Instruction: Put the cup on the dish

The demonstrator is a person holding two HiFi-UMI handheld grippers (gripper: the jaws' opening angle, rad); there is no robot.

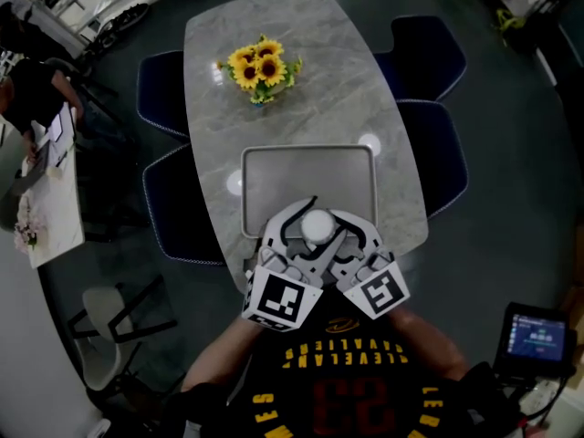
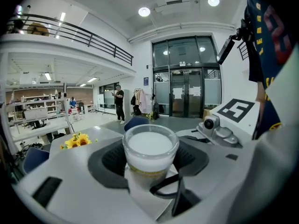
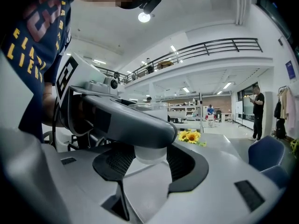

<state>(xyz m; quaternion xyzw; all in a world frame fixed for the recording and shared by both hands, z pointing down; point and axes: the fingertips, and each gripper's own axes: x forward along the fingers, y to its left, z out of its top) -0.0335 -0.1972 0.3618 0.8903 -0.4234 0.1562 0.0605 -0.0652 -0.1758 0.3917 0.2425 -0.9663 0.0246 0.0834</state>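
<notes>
A glass cup filled with something white sits over the near edge of the grey tray-like dish on the marble table. Both grippers meet at it. My left gripper comes in from the lower left and my right gripper from the lower right. In the left gripper view the cup stands upright between the black pads, which hug both of its sides. In the right gripper view the cup's base is seated between that gripper's pads, with a jaw of the left gripper crossing in front. Whether the cup rests on the dish or hangs above it is hidden.
A bunch of sunflowers stands at the far end of the table. Navy chairs line both long sides. A small screen sits at the lower right, and a person at a white desk on the left.
</notes>
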